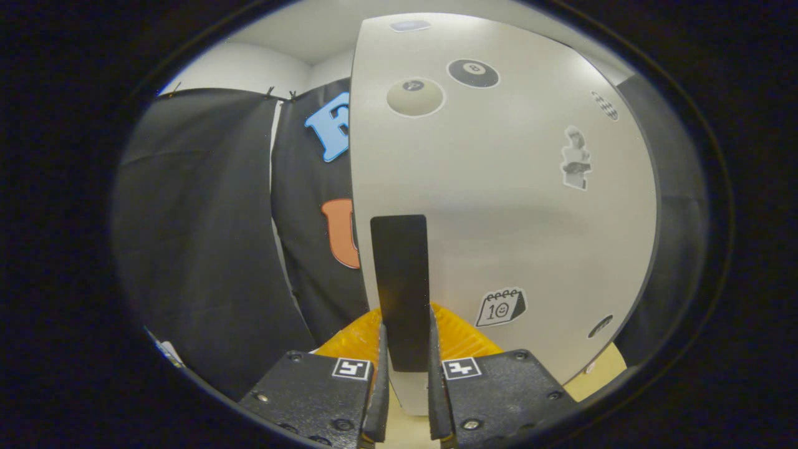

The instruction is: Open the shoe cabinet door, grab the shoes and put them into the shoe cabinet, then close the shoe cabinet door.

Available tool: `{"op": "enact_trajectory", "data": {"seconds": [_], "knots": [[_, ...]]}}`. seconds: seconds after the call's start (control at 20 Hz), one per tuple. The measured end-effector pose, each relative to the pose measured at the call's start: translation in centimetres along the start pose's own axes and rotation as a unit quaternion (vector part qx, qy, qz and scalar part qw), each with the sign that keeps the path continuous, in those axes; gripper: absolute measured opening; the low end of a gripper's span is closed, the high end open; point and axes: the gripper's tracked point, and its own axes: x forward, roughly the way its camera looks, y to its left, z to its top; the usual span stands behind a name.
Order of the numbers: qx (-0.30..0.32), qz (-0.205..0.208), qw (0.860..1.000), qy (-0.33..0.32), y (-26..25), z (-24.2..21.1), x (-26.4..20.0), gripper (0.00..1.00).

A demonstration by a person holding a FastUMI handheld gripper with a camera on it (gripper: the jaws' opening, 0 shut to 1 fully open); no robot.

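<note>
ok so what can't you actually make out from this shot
- Cabinet inside: hidden in the gripper view by the white door.
- Shoes: none identifiable.
- Grip: the hand-held gripper straddles the black handle; whether both fingers press it is unclear.
- Yellow thing: mostly covered by door and fingers.

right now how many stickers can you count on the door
7 on the door: two balls, one at top, checkered, figure, calendar, dark oval. Handle may hide more.

Pale surface (601,374) bears the white cabinet (499,206), fingers (378,386) clamping its dark handle (402,287).
</note>
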Motion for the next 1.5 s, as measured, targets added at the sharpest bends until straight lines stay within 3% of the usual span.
{"op": "enact_trajectory", "data": {"seconds": [0.5,0.8,1.2,1.5], "knots": [[0.011,0.046,0.999,0.000,-2.1,-1.3,-9.8,0.29],[0.011,0.062,0.998,0.004,-3.8,-1.7,-12.1,0.26],[-0.042,0.033,0.999,0.006,-7.7,-2.1,-15.9,0.25],[-0.028,-0.011,1.000,-0.001,-11.3,-2.2,-17.8,0.20]]}}
